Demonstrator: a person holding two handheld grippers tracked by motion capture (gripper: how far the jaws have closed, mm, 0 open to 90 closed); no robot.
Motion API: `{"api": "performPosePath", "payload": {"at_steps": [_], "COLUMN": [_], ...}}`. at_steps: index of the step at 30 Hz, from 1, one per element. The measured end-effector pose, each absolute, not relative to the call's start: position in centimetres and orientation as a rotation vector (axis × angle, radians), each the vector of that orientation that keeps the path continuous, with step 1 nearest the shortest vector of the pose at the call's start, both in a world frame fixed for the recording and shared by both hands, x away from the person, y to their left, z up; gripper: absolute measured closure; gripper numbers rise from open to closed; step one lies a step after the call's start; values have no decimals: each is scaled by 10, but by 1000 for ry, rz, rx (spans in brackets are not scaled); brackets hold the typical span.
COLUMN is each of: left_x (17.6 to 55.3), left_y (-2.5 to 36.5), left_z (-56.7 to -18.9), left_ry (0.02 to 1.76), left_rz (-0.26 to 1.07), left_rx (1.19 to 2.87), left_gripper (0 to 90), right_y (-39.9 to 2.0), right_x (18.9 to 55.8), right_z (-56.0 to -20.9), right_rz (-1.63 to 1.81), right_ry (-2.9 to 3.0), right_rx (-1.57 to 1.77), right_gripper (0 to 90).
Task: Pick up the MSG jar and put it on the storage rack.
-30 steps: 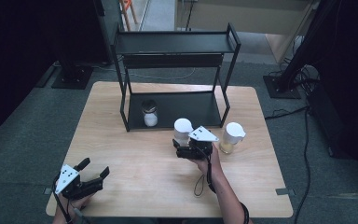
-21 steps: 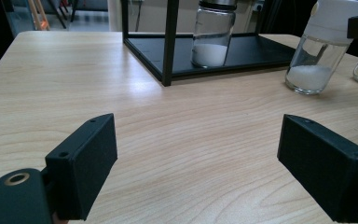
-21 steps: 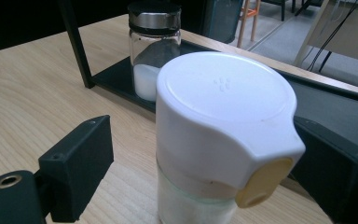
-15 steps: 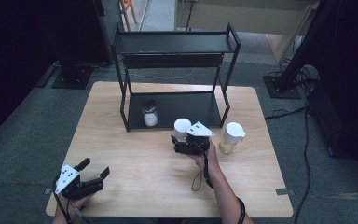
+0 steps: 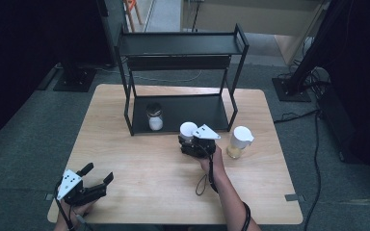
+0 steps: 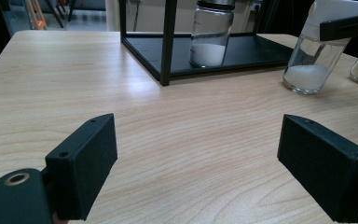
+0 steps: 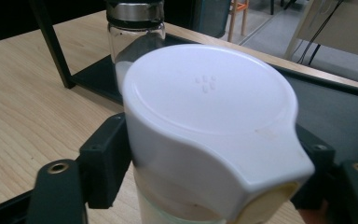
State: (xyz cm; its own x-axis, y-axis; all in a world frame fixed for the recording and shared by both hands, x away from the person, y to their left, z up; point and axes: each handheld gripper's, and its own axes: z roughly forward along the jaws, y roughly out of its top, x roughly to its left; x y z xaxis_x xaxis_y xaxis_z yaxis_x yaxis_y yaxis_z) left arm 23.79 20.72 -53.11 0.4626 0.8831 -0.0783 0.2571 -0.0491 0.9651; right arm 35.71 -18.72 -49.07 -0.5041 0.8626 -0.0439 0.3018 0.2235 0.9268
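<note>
Jars, 3 of them, stand on the wooden table (image 5: 125,144) in the high view. A steel-capped jar (image 5: 154,117) of white powder sits on the bottom shelf of the black rack (image 5: 183,45). A white-lidded jar (image 5: 188,130) stands on the table just in front of the rack. A second white-lidded jar (image 5: 239,141), with yellowish contents, stands to its right near the rack's leg. The right gripper (image 5: 191,143) reaches forward to the middle jar, its jaws having just been closing on it. The left gripper (image 5: 98,175) hovers at the near left corner of the table, well apart from all 3 jars, jaws spread.

From the left gripper view, the 2 black jaws stand wide with only bare tabletop between them. Farther off, the steel-capped jar (image 6: 211,32) stands on the rack shelf, and the white-lidded jar (image 6: 314,58) rests on the wood with the right gripper's jaws clamped at its neck.

From the right gripper view, the white lid (image 7: 212,116) sits between the 2 jaws, which press against the jar from both sides just under the lid. The steel-capped jar (image 7: 135,32) stands close behind on the shelf.
</note>
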Motion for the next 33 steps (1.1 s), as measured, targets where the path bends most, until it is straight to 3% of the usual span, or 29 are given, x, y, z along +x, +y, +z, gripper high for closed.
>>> {"api": "performPosePath", "payload": {"at_steps": [33], "left_x": [238], "left_y": [207], "left_z": [-531], "left_ry": [1016], "left_rz": [688], "left_rx": [1583], "left_gripper": [122], "right_y": [-184], "right_x": [369], "right_z": [-476], "right_rz": [1229], "right_ry": [1924], "right_rx": [1136], "right_gripper": [303]}}
